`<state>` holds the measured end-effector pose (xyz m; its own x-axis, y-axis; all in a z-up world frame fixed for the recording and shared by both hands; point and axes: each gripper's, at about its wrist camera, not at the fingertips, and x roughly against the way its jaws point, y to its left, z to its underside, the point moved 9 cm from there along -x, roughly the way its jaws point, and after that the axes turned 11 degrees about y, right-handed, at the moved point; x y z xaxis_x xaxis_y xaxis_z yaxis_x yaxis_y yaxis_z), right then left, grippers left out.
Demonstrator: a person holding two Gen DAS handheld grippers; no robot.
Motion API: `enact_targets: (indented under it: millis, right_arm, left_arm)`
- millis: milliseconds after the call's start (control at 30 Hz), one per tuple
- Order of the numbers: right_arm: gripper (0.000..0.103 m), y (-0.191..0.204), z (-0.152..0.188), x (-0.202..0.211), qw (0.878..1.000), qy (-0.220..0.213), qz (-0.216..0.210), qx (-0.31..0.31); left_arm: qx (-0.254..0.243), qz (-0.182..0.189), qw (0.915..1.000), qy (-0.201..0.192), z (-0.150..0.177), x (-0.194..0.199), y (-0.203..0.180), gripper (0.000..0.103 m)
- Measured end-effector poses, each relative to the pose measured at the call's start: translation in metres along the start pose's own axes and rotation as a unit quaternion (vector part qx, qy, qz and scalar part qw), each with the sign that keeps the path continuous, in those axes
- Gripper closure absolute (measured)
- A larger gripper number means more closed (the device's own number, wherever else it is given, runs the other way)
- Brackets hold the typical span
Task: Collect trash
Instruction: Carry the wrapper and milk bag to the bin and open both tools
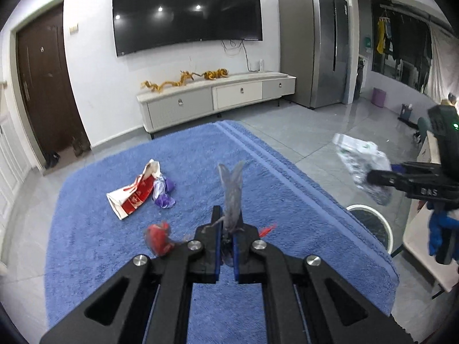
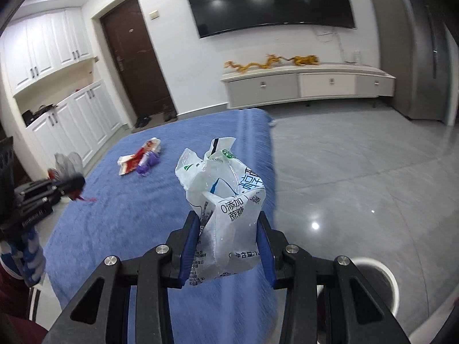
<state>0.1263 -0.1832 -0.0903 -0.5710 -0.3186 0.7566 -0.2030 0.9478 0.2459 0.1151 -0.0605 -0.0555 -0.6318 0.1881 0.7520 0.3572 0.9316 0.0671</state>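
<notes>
Right gripper is clamped on a crumpled white plastic bag, just past the bench's right edge, bin below. Left gripper pinches a thin clear wrapper. Red-white wrapper is left mid-bench. Light bags could drift and miss the bin's rim.

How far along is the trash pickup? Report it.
Nothing visibly binned yet. In hand: the left gripper pinches a clear wrapper; the right gripper clamps a white plastic bag. Left: the red-and-white wrapper and purple wrapper on the blue towel.
</notes>
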Motion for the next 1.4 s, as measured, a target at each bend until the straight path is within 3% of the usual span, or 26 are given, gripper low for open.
enact_targets:
  millis: [367, 833, 1133, 1400]
  right_arm:
    - [0.066, -0.059, 0.052, 0.026, 0.997, -0.007, 0.03, -0.073]
    - [0.066, -0.142, 0.105, 0.021, 0.985, 0.0, 0.047, -0.164]
    - [0.066, -0.193, 0.143, 0.018, 0.974, 0.017, 0.064, -0.216]
    - [0.064, -0.223, 0.17, -0.015, 0.964, 0.053, 0.066, -0.251]
  left_arm:
    - [-0.048, -0.02, 0.9986, -0.014, -0.007, 0.01, -0.049, 0.098]
    - [-0.129, 0.009, 0.9915, 0.013, -0.033, -0.028, -0.143, 0.097]
    - [-0.162, 0.07, 0.9818, 0.071, -0.036, -0.081, -0.213, 0.097]
    - [-0.153, 0.172, 0.9612, 0.152, -0.04, -0.131, -0.282, 0.096]
